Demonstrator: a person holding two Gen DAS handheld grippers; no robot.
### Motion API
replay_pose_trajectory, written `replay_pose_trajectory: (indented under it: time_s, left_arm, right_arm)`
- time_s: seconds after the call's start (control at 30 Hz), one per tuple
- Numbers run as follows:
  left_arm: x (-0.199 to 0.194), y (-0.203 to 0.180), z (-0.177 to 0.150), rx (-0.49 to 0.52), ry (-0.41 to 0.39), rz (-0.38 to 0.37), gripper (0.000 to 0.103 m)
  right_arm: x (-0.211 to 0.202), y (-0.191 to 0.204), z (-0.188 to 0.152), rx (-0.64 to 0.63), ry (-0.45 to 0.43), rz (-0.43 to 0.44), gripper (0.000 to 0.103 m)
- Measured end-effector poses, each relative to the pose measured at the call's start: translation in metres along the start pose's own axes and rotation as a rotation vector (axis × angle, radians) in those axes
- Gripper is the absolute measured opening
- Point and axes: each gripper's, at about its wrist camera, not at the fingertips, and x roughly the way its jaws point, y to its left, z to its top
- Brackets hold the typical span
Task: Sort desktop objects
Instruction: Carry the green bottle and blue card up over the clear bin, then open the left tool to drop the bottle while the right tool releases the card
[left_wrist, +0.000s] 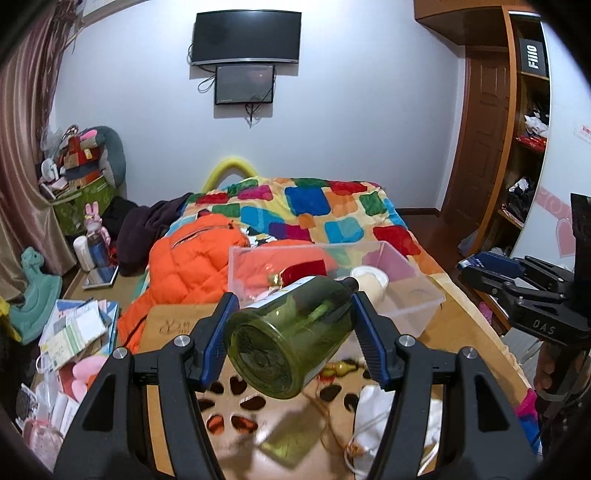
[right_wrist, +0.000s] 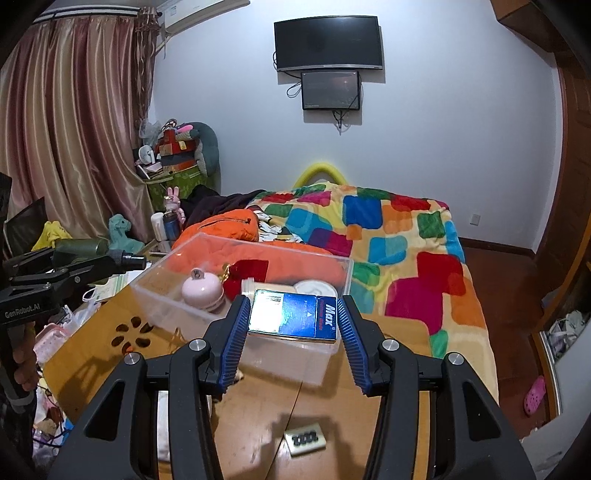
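While each gripper clamps its load, green bottle (left_wrist: 291, 336) left, blue box (right_wrist: 293, 319) right, the clear bin (right_wrist: 166, 275) holds a pink jar (right_wrist: 202, 290).

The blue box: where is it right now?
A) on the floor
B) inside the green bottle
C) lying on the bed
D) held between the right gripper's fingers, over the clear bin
D: the blue box sits clamped in the right gripper, above the clear bin.

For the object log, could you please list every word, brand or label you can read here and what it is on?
"Max": blue box in the right claw.
"GenRobot.AI": left claw body.
"DAS": right claw body.
"FiiO": black box on the shelf.
Blue box's smaller print: unreadable.
Green bottle: label unreadable.
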Motion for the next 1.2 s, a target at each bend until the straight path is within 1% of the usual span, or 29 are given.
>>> replay_pose_trajectory:
  time_s: [0.23, 0.67, 0.9, 1.2]
  left_arm:
    - [0.028, -0.008, 0.007, 0.023, 0.023, -0.018, 0.062]
    - [0.084, -0.005, 0.0, 0.023, 0.126, -0.028, 0.062]
    - [0.101, -0.005, -0.004, 0.01, 0.164, -0.044, 0.062]
    - [0.113, -0.008, -0.006, 0.013, 0.183, -0.047, 0.062]
  right_arm:
    - [0.026, -0.003, 0.01, 0.008, 0.018, 0.017, 0.045]
    - [0.075, -0.009, 0.002, 0.017, 0.115, 0.039, 0.045]
    - [0.088, -0.01, -0.002, 0.021, 0.14, 0.051, 0.045]
    - [0.098, -0.006, -0.005, 0.022, 0.169, 0.069, 0.045]
